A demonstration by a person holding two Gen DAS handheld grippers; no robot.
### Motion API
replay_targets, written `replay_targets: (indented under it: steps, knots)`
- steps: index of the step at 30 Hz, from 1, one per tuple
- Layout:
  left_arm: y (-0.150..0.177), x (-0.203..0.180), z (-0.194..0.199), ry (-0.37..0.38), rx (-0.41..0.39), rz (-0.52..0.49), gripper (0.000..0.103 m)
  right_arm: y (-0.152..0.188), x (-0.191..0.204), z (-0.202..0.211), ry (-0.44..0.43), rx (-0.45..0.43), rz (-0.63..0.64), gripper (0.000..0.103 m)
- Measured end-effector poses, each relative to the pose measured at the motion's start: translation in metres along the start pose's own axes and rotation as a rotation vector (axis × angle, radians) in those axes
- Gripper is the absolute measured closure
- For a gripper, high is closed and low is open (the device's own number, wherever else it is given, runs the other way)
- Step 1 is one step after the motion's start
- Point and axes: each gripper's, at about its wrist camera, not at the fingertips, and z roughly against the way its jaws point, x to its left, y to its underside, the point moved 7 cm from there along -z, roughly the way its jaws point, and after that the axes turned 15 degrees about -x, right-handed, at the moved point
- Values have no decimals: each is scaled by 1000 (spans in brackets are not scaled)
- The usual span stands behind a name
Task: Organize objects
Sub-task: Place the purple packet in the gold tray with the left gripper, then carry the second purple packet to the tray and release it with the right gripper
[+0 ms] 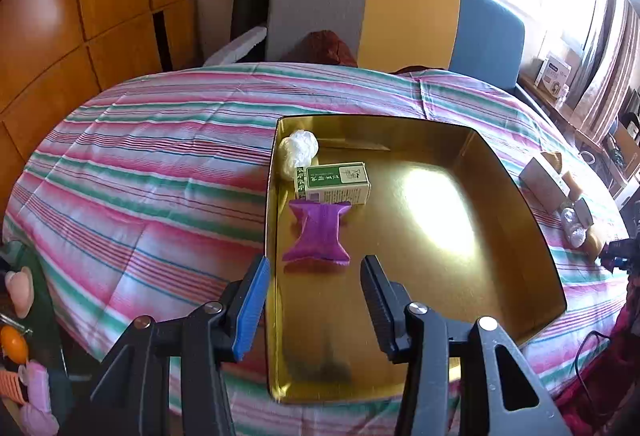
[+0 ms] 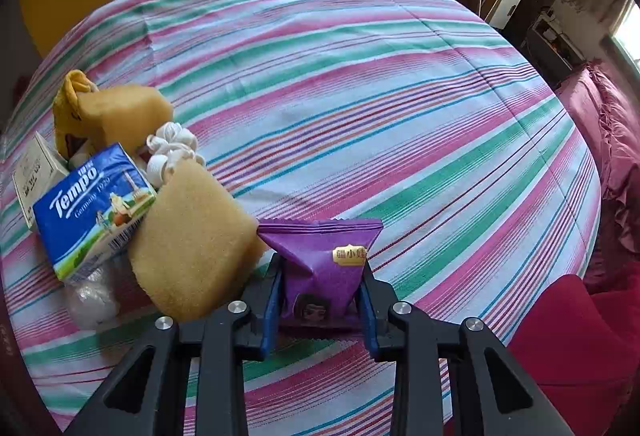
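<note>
Left wrist view: the left gripper (image 1: 316,268) hangs parted and empty over the gold tray (image 1: 520,195), where a purple pouch (image 1: 318,236), green box (image 1: 334,181) and what looks like a white wad (image 1: 298,151) lie. Right gripper (image 2: 320,292) pinches a purple snack packet (image 2: 320,260) beside a sponge (image 2: 192,248).

We see 2 wrist fisheyes, each looking steeply down along its tongs. Our left view sits close above the gold tray (image 1: 520,195); our right faces the pile. Both share the striped bedspread (image 2: 360,75).
</note>
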Motion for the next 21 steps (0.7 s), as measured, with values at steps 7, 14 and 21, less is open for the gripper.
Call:
replay_targets:
  steps: [7, 14, 21]
  knots:
    - [3, 4, 13, -2, -17, 9, 55, -27, 7, 44, -88, -195, -40, 70]
    - [8, 11, 13, 2, -12, 27, 55, -34, 70, 111, -267, -307, 45, 70]
    - [13, 23, 11, -11, -2, 59, 55, -7, 171, 165, -497, -301, 206, 70]
